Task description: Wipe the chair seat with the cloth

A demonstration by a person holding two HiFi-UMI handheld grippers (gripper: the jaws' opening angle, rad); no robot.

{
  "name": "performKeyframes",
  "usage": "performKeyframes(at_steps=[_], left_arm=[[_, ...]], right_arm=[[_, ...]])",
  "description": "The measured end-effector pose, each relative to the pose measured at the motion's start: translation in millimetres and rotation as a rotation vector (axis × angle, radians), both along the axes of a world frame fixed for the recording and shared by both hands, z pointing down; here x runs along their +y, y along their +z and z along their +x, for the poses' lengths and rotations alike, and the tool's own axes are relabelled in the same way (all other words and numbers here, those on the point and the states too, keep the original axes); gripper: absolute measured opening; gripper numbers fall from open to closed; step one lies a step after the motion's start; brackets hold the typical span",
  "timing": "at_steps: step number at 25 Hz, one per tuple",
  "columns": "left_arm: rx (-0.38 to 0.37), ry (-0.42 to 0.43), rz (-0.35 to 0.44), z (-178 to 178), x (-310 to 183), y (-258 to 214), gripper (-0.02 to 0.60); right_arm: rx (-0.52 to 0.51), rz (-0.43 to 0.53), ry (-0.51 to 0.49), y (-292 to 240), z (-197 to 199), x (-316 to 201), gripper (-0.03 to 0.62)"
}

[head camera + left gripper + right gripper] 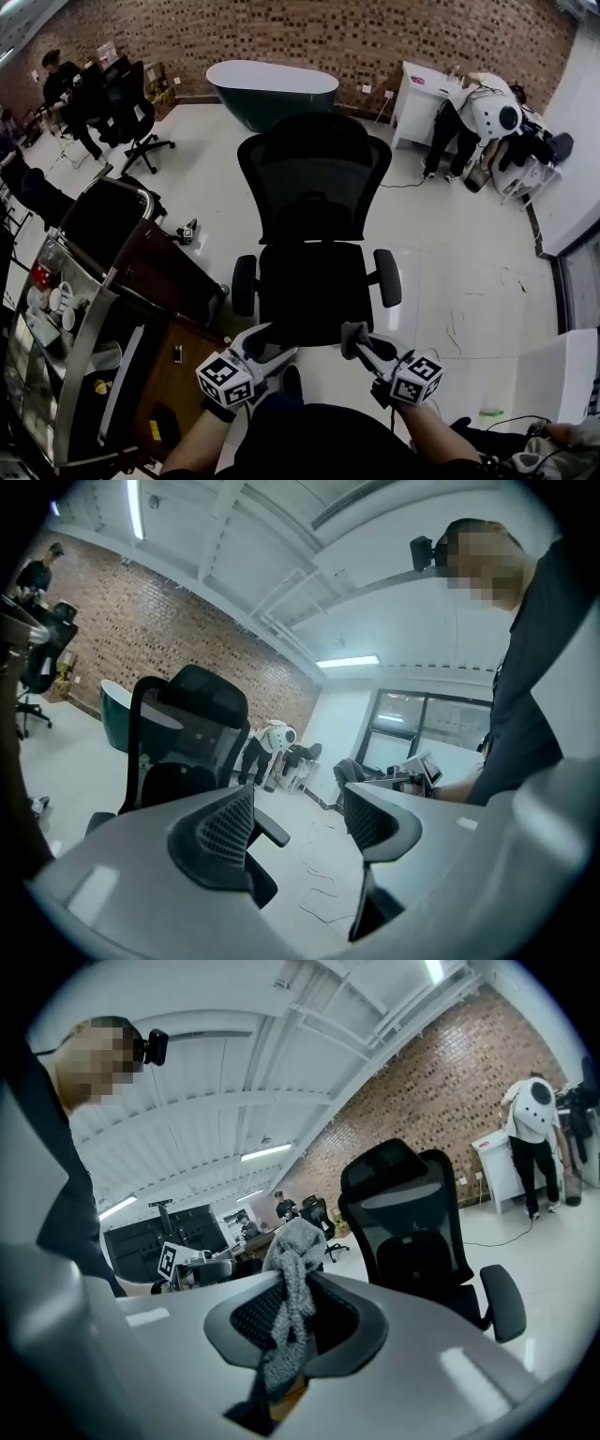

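A black office chair [314, 202] is seen in the head view on a pale glossy floor [459, 272], with its back towards a brick wall [375, 37]. Both grippers are held low, near the front edge of the chair seat [314, 289]. Contact with the seat cannot be told. The right gripper [359, 339] is closed on a grey cloth [292, 1297], which is pinched between the dark ribbed fingers [352, 1327]. In the right gripper view the cloth is bunched above them and trails down in front of them. In the head view the cloth [352, 335] is seen as a small grey wad at the fingertips, just off the seat's front edge. The left gripper [300, 827] is held with its fingers [220, 834] wide apart, and nothing is seen between them. In the head view the left gripper [269, 345] lies just beside the right one. A dark green bathtub [272, 94] with a white rim stands behind the chair, and a person [478, 112] is bent over at a white desk [417, 89] at the far right.
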State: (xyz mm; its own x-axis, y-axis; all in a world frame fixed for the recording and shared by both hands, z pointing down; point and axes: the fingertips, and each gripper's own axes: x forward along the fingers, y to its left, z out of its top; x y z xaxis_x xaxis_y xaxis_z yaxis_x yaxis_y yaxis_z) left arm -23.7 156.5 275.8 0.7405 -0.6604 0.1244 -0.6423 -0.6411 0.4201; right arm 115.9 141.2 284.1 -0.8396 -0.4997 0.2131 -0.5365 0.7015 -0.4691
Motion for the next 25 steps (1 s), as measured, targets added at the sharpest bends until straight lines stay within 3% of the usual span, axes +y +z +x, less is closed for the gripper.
performKeyframes(at_steps=[6,12,18,25], left_arm=[[-0.003,0.050,-0.027,-39,-52,-1,0.324],[0.002,0.065,-0.034,-52,-88,8,0.322],[-0.019,0.039,-0.073,-62,-120,33,0.324],[-0.052,-0.047,-0.145,-75,-158,81,0.325]], right_arm=[[-0.001,-0.007,0.048,-6,-43,-62,0.049],[0.017,-0.012,0.057,2,-59,-104,0.049],[0.068,-0.058,-0.006,37,-79,-137,0.049],[0.127,-0.121,-0.114,115,-107,-182,0.049]])
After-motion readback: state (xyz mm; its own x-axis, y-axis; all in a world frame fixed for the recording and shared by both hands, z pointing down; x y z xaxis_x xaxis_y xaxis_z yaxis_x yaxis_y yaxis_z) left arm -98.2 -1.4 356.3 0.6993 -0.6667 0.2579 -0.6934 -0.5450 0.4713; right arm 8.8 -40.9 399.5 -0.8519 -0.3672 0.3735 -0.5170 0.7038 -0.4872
